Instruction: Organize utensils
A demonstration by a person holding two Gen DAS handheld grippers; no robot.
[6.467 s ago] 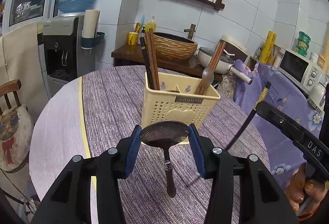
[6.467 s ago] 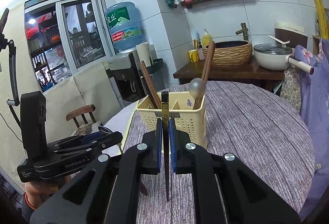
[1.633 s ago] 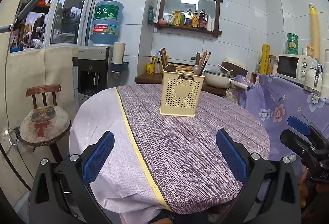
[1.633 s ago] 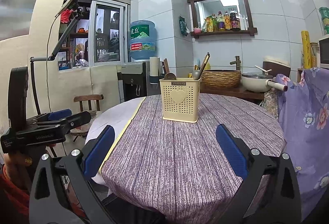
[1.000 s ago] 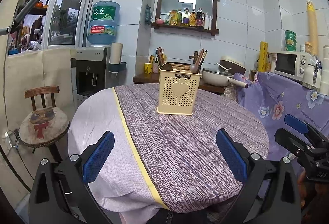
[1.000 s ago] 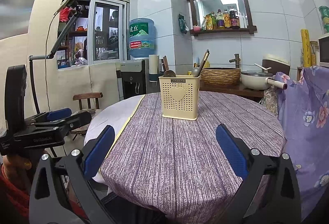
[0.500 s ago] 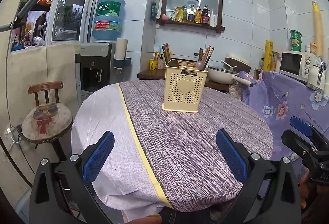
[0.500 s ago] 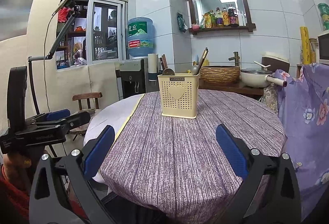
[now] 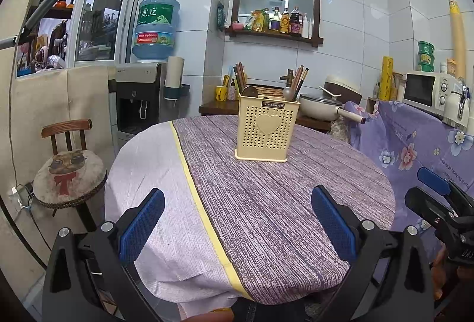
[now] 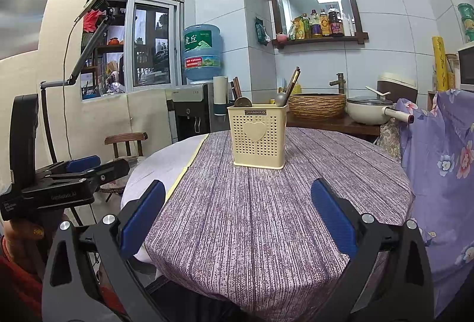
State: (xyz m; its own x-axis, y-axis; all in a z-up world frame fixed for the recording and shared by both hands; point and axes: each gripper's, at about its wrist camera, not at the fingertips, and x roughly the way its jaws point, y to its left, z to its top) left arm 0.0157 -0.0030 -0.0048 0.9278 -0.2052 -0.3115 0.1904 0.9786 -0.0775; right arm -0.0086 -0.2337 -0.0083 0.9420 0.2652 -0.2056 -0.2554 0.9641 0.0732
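Both claws pulled back, left claw [image 9: 237, 221] and right claw [image 10: 237, 217] spread wide, empty, utensil holder [image 9: 266, 129] hiding handles

Bright, sharp, fisheye-warped edges

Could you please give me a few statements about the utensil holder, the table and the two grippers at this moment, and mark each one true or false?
1. The left gripper is open and holds nothing. True.
2. The right gripper is clamped on a chopstick. False: its jaws stand wide apart and empty.
3. The cream utensil holder stands upright on the purple striped cloth. True.
4. A spoon lies loose on the cloth in front of the holder. False: no utensil shows on the cloth; the chopsticks and spoons stand inside the holder.
5. The holder has tipped onto its side. False: it rests flat on its base.
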